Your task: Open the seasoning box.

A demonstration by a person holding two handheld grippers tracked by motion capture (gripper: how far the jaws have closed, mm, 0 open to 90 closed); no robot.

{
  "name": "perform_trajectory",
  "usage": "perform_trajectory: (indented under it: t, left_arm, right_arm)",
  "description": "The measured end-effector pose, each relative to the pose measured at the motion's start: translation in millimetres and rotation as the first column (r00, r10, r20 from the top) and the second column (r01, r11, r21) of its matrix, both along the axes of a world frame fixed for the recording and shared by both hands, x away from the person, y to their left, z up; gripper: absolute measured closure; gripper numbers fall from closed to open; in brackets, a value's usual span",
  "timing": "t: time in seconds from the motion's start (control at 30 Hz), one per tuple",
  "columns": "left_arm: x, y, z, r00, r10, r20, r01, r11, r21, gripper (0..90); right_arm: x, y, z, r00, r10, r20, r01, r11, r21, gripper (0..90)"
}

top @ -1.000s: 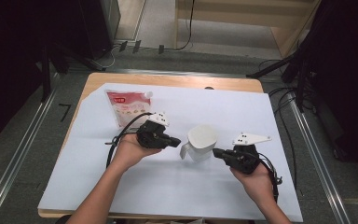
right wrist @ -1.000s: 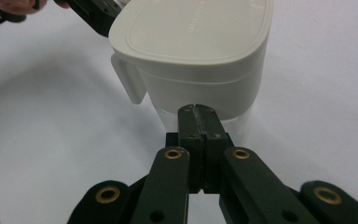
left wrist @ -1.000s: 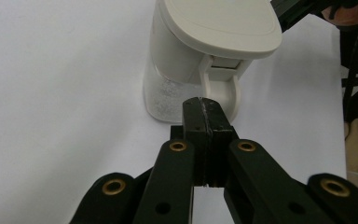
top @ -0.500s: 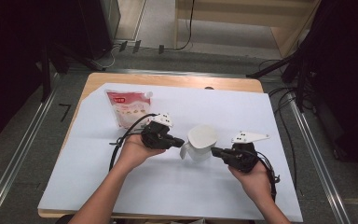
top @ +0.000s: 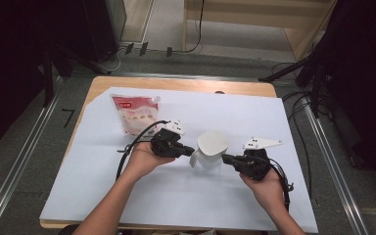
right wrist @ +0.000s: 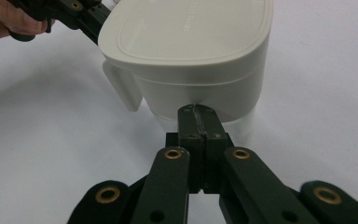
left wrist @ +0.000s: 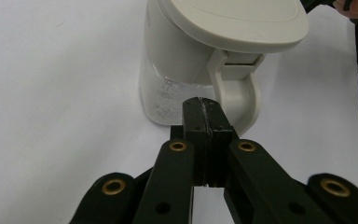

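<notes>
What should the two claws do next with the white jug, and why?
Probably the left gripper should open its jaws and ease onto the handle of the white jug. Both pairs of jaws are pressed shut with nothing between them. The handle faces the left gripper, just beyond its tips, while the right gripper points at the jug's other side.
</notes>
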State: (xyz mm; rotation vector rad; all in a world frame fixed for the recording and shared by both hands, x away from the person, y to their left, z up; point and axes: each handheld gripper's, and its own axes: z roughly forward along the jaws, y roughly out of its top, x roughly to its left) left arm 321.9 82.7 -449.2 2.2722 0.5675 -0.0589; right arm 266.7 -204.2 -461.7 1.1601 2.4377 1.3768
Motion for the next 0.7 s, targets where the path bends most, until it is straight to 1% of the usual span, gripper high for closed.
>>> perform_trajectory:
  t: [0.03,0.17,0.3,0.33,0.4,0.47,0.53,0.63,0.7]
  left_arm:
    - [-0.3,-0.1,0.3,1.0,0.001,0.001,-0.001,1.0,0.006,90.0]
    - [-2.0,-1.2,0.1,1.0,-0.006,0.005,0.006,1.0,0.001,90.0]
    - [-3.6,-1.7,0.2,1.0,-0.006,0.0,0.006,1.0,0.003,90.0]
    - [-4.8,-2.3,-0.3,1.0,0.001,0.002,-0.001,1.0,-0.004,90.0]
    - [-5.5,-2.5,-0.2,1.0,0.005,-0.002,-0.005,1.0,-0.005,90.0]
    - [-5.7,-2.3,-0.1,1.0,-0.003,-0.004,0.003,1.0,-0.004,90.0]
    - [-6.2,-2.5,0.3,1.0,-0.006,-0.006,0.006,1.0,-0.005,90.0]
    - [-7.8,-3.6,0.9,0.9999,-0.012,0.0,0.012,0.9999,0.001,90.0]
    - [-8.9,-4.9,0.7,1.0,-0.006,0.0,0.006,1.0,0.0,90.0]
  right_arm:
    - [0.2,-0.1,0.0,1.0,-0.003,0.003,0.003,1.0,-0.002,90.0]
    - [1.6,-0.2,0.0,1.0,-0.005,0.002,0.005,1.0,-0.003,90.0]
    - [3.2,-0.8,-0.1,0.9999,-0.01,0.005,0.01,1.0,-0.004,90.0]
    - [3.6,-1.1,-0.1,0.9999,-0.012,0.006,0.012,1.0,-0.005,90.0]
    - [4.3,-1.4,-0.2,0.9999,-0.015,0.004,0.015,1.0,-0.003,90.0]
    - [5.3,-1.7,-0.7,0.9999,-0.014,-0.004,0.014,1.0,0.004,90.0]
    - [5.3,-1.5,-0.7,0.9998,-0.018,-0.002,0.018,1.0,0.003,90.0]
    - [6.1,-1.1,-0.6,0.9995,-0.03,-0.002,0.03,1.0,0.0,90.0]
    - [6.8,-0.9,-0.7,0.9993,-0.037,-0.005,0.037,0.999,0.0,90.0]
